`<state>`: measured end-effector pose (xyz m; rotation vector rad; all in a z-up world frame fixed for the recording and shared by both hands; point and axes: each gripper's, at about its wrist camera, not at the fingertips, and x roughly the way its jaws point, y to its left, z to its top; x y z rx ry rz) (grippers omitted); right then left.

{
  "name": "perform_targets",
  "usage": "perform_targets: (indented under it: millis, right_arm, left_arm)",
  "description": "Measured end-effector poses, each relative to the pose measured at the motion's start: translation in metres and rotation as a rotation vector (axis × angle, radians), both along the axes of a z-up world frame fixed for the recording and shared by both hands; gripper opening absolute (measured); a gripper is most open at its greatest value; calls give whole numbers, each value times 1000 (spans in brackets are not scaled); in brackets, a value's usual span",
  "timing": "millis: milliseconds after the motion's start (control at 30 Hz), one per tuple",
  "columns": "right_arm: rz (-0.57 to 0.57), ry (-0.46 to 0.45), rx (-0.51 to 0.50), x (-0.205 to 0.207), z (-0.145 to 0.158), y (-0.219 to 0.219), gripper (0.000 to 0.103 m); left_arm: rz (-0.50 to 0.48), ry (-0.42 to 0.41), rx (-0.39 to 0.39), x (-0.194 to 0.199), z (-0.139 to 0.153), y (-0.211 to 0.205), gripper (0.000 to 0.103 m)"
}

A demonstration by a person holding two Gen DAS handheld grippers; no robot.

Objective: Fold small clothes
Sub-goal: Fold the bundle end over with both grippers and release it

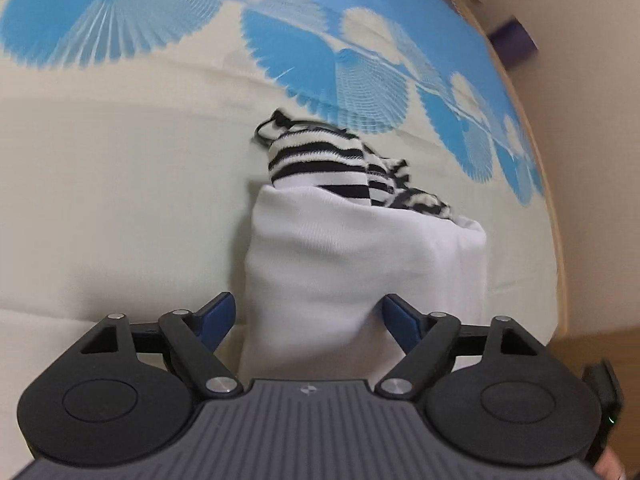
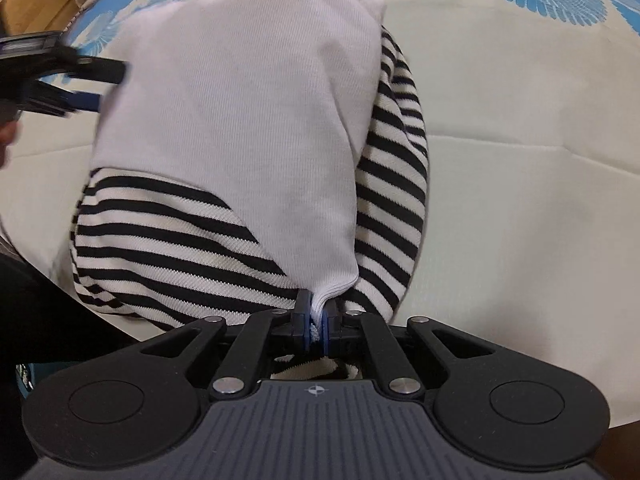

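On the bed point(image 1: 120, 200), my right gripper point(image 2: 316, 322) pinched the white garment point(image 2: 248, 120), folded over the striped one point(image 2: 160, 232); my left gripper point(image 1: 308, 312) stood spread. Folding seemed partly done.

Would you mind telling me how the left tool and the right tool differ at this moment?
The left tool stands open, its blue pads either side of the white cloth without pinching it; the right tool is shut on a corner of the same cloth. Both point down at the garment on the patterned sheet.
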<state>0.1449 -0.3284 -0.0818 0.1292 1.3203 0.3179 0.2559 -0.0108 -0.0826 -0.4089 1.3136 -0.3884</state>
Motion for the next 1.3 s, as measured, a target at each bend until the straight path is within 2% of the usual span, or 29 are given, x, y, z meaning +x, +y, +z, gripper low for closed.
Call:
perform_targets:
  millis: [67,133,200,233,433,467,500,533,567,633,700,767,800,867,900,933,967,1000,1033,1067,1167,1233,1300]
  right_arm:
    - [-51,-52,79,4,15,-7,17]
    - [-150,-150,185,8,35,-21,52]
    - [-251,-239,254,14,49,-32,66]
    - [-297,-263,261,19,51,-34,68]
    - [-406,-191,201,65,24,-18,68]
    - [-412,-176,195,72,18,-15,67]
    - [-413,-158,189,77,11,-13,53]
    - [-416,-140,185,81,6,-11,17]
    - [-433,-133,187,84,3,-9,10]
    - [-492,-178,207,87,5,-10,7]
    - [-544,-282,268,87,20,-14,6]
    - [-532,-412,284,90,41,-6,6]
    - [-519,-455,276,92,46,0,6]
    - [-493,-498,254,102,51,12,7]
    - [-486,-497,240,109,49,17,10]
    - [-482,-488,195,116,47,23,21]
    - [-482,-488,133,122,46,28,25]
    - [-484,-508,60,125,45,32,35]
    - [-483,-530,25,125,46,34,41]
    - [-477,-538,30,123,48,33,41]
    - [-433,-479,129,120,48,30,42]
    - [-377,-389,187,119,38,32,55]
    - [-344,-290,223,121,25,40,61]
  left_arm:
    - [16,10,-8,2,-10,-2,83]
    - [12,4,-29,2,-15,-3,83]
    - [19,2,-61,4,-18,0,83]
    - [27,4,-77,7,-21,4,83]
    - [67,24,-153,9,-32,12,84]
    - [66,16,-152,10,-31,12,78]
    - [61,4,-142,11,-30,10,73]
    - [50,-12,-126,12,-27,9,57]
    - [40,-39,-103,13,-21,8,45]
    - [64,-143,-79,17,4,10,40]
    - [68,-296,-56,19,37,12,40]
    - [52,-430,-37,24,63,14,42]
    - [47,-460,-25,28,69,17,45]
    - [98,-462,39,37,72,24,60]
    - [149,-473,91,37,74,29,60]
    - [189,-499,131,35,78,35,60]
    - [203,-518,138,32,81,41,60]
    - [202,-514,128,31,83,44,60]
    - [194,-499,106,30,82,48,60]
    - [178,-478,84,28,79,50,60]
    - [124,-404,92,24,68,50,60]
    - [94,-368,120,22,60,45,60]
    - [87,-343,137,18,56,44,60]
